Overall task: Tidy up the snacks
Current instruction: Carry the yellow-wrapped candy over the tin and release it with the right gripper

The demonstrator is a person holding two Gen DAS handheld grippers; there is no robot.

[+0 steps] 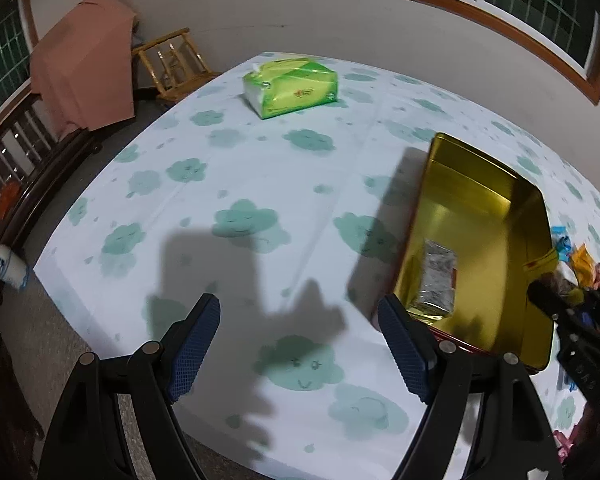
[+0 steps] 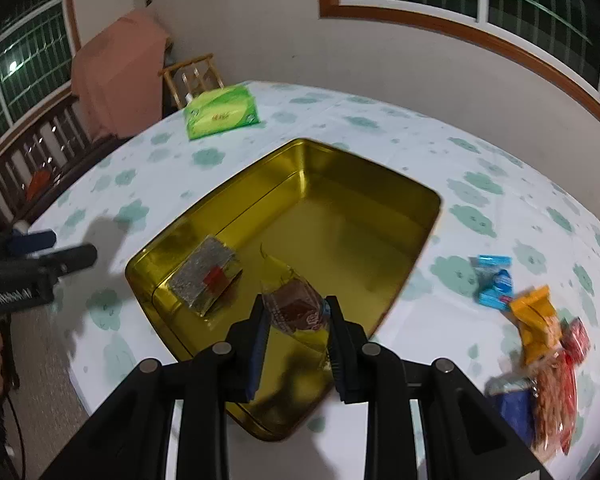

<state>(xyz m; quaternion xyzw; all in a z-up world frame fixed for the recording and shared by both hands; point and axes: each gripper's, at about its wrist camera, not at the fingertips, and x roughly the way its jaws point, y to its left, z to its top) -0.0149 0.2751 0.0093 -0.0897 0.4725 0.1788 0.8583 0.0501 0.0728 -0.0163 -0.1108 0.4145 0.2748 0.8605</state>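
Where right claw (image 2: 296,316) grips, brown snack (image 2: 296,308) blurs.

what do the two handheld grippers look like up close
Both the left gripper and right gripper are matte black plastic linkages with round silver pivot pins. Each finger carries a long blue textured pad. White lettering, too blurred to read, runs along the left gripper's body.

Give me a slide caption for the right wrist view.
Right gripper holds a clear-wrapped brown snack above the gold tin, beside a silver packet.

Green tissue pack (image 1: 290,87) on cloud-print tablecloth (image 1: 236,184); wooden chair (image 1: 175,63) behind.
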